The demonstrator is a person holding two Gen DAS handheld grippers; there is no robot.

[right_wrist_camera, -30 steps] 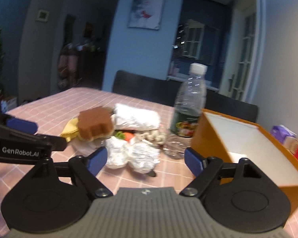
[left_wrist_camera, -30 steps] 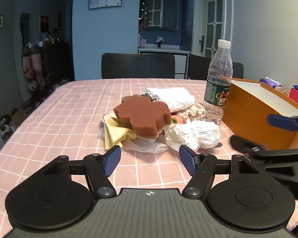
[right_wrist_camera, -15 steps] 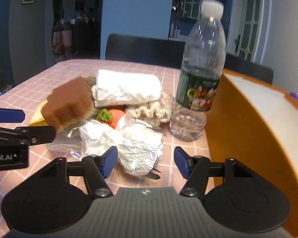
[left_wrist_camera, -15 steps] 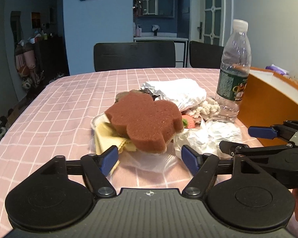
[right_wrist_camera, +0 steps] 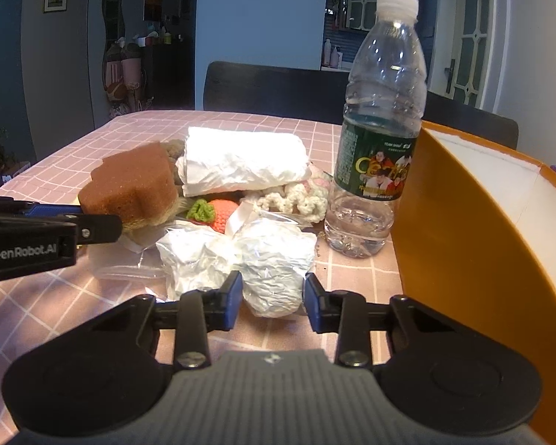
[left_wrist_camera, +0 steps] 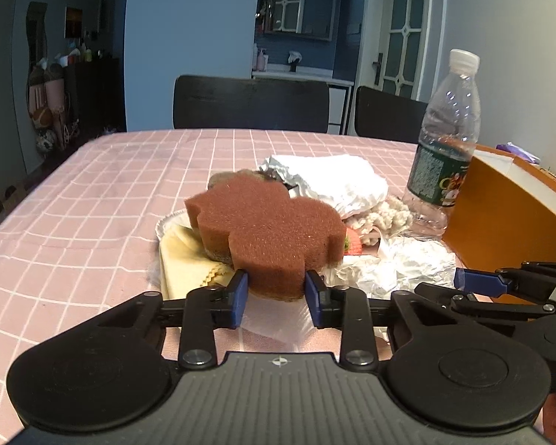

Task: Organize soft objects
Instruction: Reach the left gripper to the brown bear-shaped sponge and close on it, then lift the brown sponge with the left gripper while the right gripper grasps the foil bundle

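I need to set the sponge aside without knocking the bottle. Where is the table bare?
Bare tablecloth lies left of the brown sponge and yellow cloth, and behind the pile toward the chairs. It is crowded between the crumpled plastic bag, water bottle and orange box.

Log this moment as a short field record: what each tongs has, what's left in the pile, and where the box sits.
left tongs: closed on the brown sponge
right tongs: closed on a crumpled plastic bag
pile: yellow cloth, white roll, knitted strawberry, cream knitted piece
water bottle: upright, between pile and box
orange box: open, right of the pile
table: pink checked cloth
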